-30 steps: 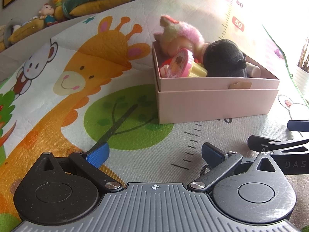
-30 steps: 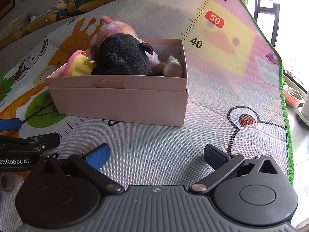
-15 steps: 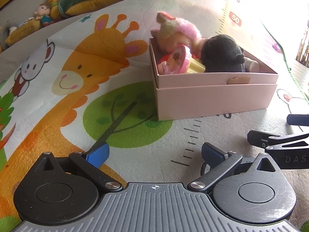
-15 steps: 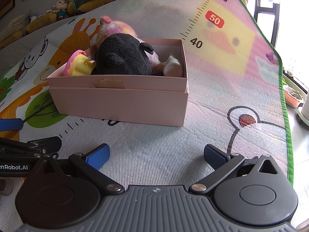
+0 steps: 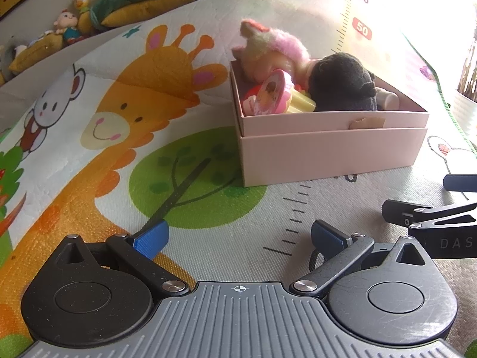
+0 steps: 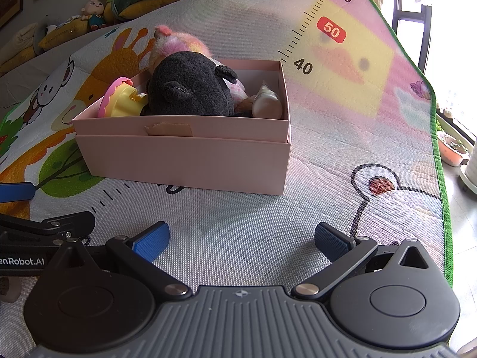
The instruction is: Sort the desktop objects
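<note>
A pink cardboard box [image 5: 331, 155] [image 6: 184, 155] stands on a printed play mat. In it lie a black plush toy [image 5: 342, 83] [image 6: 190, 86], a pink-haired doll [image 5: 268, 47] [image 6: 179, 44], a pink and yellow round toy [image 5: 274, 92] [image 6: 119, 98] and a cream bottle-like piece [image 6: 266, 104]. My left gripper [image 5: 238, 237] is open and empty, low over the mat, short of the box. My right gripper [image 6: 241, 238] is open and empty, also short of the box, to the left gripper's right.
The play mat [image 5: 119, 119] shows a giraffe, a green tree and a ruler print. Stuffed toys and cushions [image 5: 134, 3] line the far edge. The mat's green edge [image 6: 441, 179] is at the right, with potted plants [image 6: 453, 146] on the floor beyond.
My left gripper has drifted slightly back and left, so the box sits a little lower and further right in its view. The right gripper has barely moved.
</note>
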`<state>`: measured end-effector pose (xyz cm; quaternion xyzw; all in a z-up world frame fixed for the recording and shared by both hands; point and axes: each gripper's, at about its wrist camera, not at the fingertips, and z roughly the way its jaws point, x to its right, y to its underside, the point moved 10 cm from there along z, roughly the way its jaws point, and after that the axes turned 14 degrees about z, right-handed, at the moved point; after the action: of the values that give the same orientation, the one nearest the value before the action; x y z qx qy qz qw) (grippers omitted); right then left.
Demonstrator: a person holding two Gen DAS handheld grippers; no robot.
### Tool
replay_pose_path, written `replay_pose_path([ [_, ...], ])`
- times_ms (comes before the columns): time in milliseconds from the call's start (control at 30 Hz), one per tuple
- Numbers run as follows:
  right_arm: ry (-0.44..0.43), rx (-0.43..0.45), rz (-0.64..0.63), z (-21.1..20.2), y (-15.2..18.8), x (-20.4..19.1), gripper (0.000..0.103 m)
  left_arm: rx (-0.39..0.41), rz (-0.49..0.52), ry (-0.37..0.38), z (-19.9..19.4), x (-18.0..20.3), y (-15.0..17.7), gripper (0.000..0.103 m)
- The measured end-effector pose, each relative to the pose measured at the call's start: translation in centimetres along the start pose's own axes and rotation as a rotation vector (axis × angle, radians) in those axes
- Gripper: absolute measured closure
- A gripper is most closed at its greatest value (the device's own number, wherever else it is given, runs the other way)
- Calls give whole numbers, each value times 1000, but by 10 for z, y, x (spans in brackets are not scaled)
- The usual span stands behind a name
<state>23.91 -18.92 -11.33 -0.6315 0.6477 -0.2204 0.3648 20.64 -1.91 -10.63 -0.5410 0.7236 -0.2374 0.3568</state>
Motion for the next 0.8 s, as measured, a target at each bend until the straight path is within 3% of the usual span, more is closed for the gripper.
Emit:
replay_pose_path([
  [800,0,0,0,1,0,-1,0,-14,-3,55,3,3,1,0],
])
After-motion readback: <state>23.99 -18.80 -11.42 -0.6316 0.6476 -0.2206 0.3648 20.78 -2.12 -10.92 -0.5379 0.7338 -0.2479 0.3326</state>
